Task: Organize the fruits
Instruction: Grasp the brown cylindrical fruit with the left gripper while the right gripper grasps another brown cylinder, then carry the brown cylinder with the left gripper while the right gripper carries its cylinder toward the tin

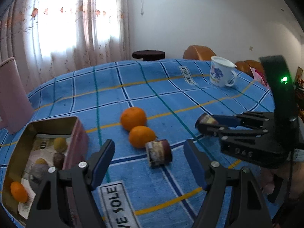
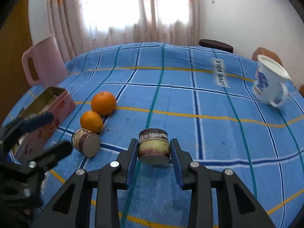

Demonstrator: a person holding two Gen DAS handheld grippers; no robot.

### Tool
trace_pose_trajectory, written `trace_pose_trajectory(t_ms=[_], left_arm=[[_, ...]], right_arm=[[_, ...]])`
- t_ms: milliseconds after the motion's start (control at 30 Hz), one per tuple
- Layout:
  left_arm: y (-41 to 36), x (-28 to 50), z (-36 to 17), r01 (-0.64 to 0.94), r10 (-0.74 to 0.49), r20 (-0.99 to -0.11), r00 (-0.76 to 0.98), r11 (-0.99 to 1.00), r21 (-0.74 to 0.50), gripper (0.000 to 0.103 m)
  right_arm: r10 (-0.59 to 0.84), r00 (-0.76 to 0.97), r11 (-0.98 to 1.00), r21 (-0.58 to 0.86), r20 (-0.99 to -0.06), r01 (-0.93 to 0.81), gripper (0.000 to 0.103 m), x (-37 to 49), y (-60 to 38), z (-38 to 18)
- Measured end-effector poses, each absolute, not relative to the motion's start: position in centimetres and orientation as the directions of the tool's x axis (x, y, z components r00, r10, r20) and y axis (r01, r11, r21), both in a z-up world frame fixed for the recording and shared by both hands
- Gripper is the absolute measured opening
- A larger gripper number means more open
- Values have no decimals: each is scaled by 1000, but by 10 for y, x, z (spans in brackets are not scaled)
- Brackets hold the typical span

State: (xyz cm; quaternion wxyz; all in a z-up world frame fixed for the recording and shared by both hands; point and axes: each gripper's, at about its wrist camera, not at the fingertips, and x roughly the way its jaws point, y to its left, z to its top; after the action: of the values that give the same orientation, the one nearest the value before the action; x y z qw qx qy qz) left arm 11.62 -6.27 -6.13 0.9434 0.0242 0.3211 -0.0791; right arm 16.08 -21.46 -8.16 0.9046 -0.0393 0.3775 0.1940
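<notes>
Two oranges [image 1: 133, 118] [image 1: 142, 136] lie touching on the blue checked cloth. Just right of them a small rusty can [image 1: 159, 153] lies on its side, in line with the gap of my open left gripper [image 1: 148, 146], a little beyond its fingertips. My right gripper [image 2: 153, 144] is shut on a second rusty can [image 2: 153, 142], whose flat underside shows; it appears at the right in the left wrist view [image 1: 206, 119]. An open pink tin box [image 1: 76, 133] at the left holds a small orange [image 1: 18, 191] and several other fruits.
A white mug with blue print [image 2: 267, 83] stands at the far right of the table. A pink pitcher [image 2: 43, 64] stands behind the tin box at the far left. Brown chairs [image 1: 199, 52] and a dark stool [image 1: 148, 54] stand past the table's far edge.
</notes>
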Motion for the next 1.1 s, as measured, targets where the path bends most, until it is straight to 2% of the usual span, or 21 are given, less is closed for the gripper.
trace_pose_trajectory(t_ms=[167,233,267,300,400,833,1100], left_arm=[[-70,130,-69,183,-146,-658,739,983,-13,74],[-72,137,-74,191,-157,-690,707,981,-28,59],[-71,140,-77,192,-161,-703,692,981,-36,44],[-70,144,-80,194,-170,-720,673,980,-50,36],[-69,141,-80,192,-174,-716,676,980,-56,34],[-67,118,-59,180,-152,-593,790,984,-13,33],[-64,111,-54,156,-132,-551,824,988,-3,33]], right_arm=[[338,637,918,94,-692,-385,36,157,-217,-81],[340,638,918,95,-691,-386,36,157,-217,-81],[343,635,916,97,-692,-389,36,157,-217,-81],[347,633,915,99,-692,-392,36,157,-217,-81],[358,640,912,109,-679,-395,36,156,-219,-80],[411,708,886,71,-575,-457,36,130,-216,-63],[425,722,883,74,-546,-464,36,127,-219,-59]])
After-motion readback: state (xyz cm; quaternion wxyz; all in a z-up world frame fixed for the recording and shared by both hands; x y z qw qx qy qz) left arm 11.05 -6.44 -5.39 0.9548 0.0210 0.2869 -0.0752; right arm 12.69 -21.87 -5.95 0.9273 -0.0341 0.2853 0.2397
